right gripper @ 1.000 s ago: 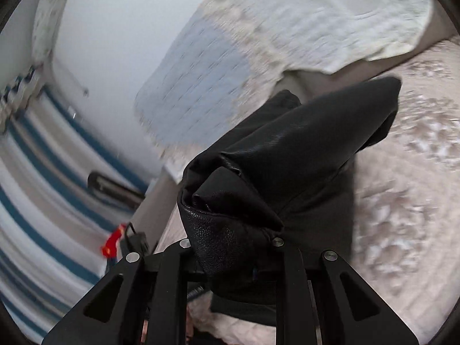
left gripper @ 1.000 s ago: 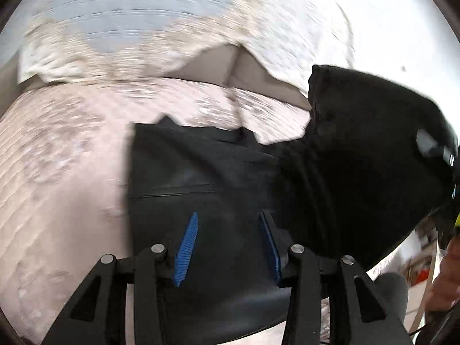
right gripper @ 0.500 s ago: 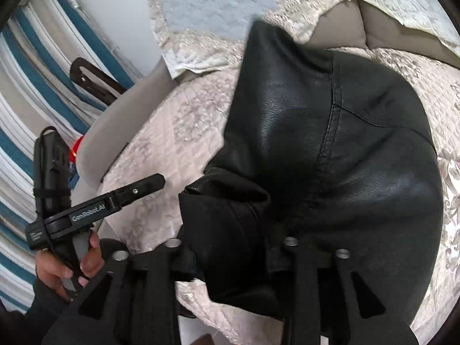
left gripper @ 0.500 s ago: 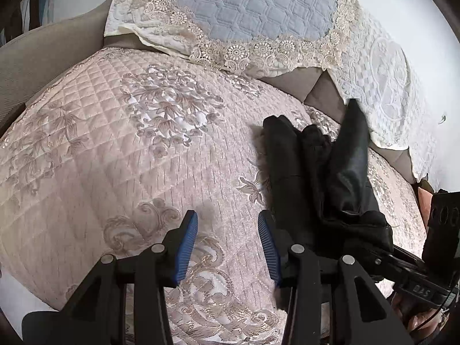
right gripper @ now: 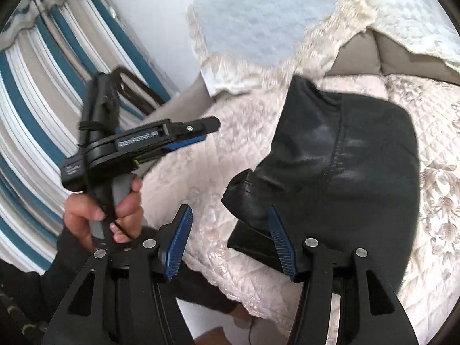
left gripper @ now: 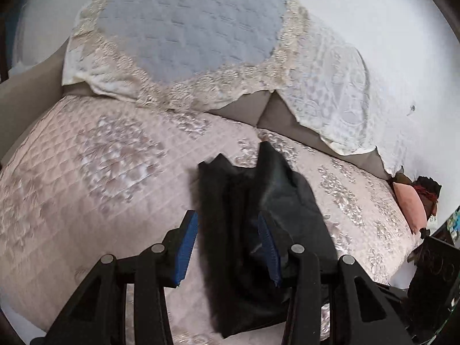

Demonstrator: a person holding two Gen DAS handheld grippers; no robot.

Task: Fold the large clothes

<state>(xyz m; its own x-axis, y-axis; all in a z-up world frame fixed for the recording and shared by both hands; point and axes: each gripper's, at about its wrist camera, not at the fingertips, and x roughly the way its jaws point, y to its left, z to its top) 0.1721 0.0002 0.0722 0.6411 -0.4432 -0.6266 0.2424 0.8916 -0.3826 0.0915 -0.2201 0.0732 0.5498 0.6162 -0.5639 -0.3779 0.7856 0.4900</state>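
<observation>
A black leather-like garment [left gripper: 258, 230] lies folded in a thick bundle on the pink quilted sofa cover [left gripper: 100, 172]. In the left wrist view my left gripper [left gripper: 227, 244] hovers above it, open, its blue pads apart with nothing pinched. The right wrist view shows the same garment [right gripper: 345, 172] at the right, its folded corner just beyond my right gripper [right gripper: 230, 244]. That gripper's jaws are opening and the pads do not press on the fabric. The left gripper [right gripper: 207, 132] appears there side-on, held by a hand [right gripper: 115, 215] off the sofa's left edge.
A blue quilted throw with lace edging [left gripper: 187, 43] drapes over the sofa back. A pink cushion [left gripper: 411, 204] sits at the far right end. A blue and white striped curtain [right gripper: 43, 86] hangs left of the sofa. The sofa's front edge runs just below both grippers.
My right gripper has let go of the black garment, which now rests on the sofa. The left gripper has swung round over the bundle, still open.
</observation>
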